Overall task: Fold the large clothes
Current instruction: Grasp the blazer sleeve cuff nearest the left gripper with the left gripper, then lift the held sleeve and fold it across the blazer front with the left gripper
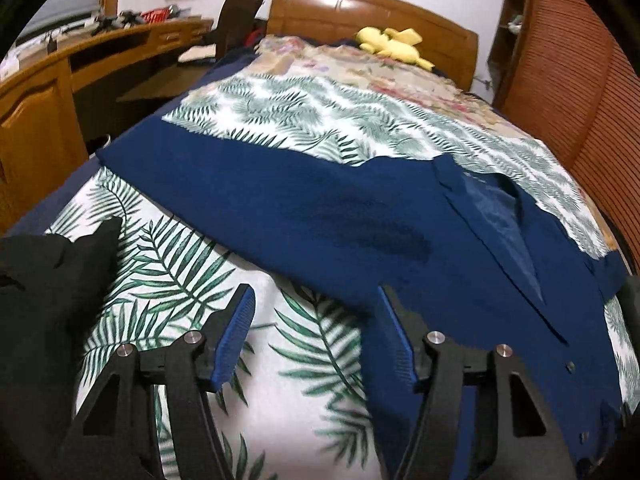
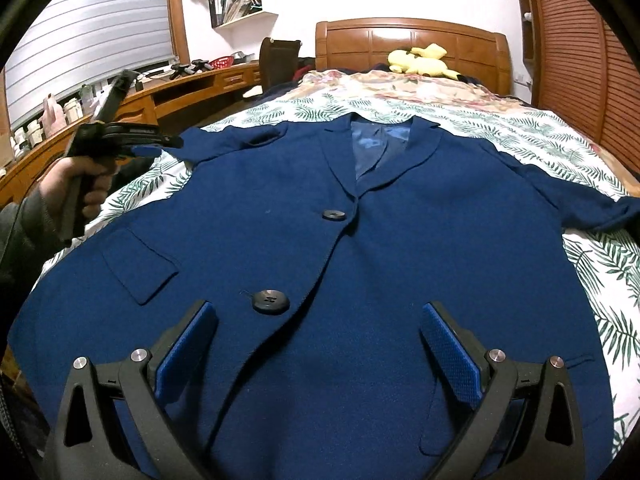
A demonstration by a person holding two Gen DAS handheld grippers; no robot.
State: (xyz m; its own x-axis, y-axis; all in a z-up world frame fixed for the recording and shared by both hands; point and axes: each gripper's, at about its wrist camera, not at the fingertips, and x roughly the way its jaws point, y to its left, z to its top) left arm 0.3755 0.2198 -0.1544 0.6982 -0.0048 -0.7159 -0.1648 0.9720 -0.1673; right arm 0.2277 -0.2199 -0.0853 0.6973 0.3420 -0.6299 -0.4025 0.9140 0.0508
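A navy blue blazer (image 2: pixel 320 240) lies face up and spread flat on the bed, collar toward the headboard, with two dark buttons (image 2: pixel 271 301) down the front. Its left sleeve (image 1: pixel 224 184) stretches out sideways across the leaf-print sheet. My right gripper (image 2: pixel 318 316) is open and empty, hovering over the blazer's lower front. My left gripper (image 1: pixel 316 300) is open and empty, over the sheet at the blazer's left edge, just below the sleeve. The left gripper also shows in the right wrist view (image 2: pixel 120 140), held up in a hand beside the bed.
The bed has a leaf-print sheet (image 1: pixel 168 280) and a floral blanket (image 2: pixel 420 84) near the wooden headboard (image 2: pixel 412 44). A yellow plush toy (image 2: pixel 420 62) lies at the head. A wooden desk (image 1: pixel 60 68) stands at the left, a slatted wardrobe (image 2: pixel 580 60) at the right.
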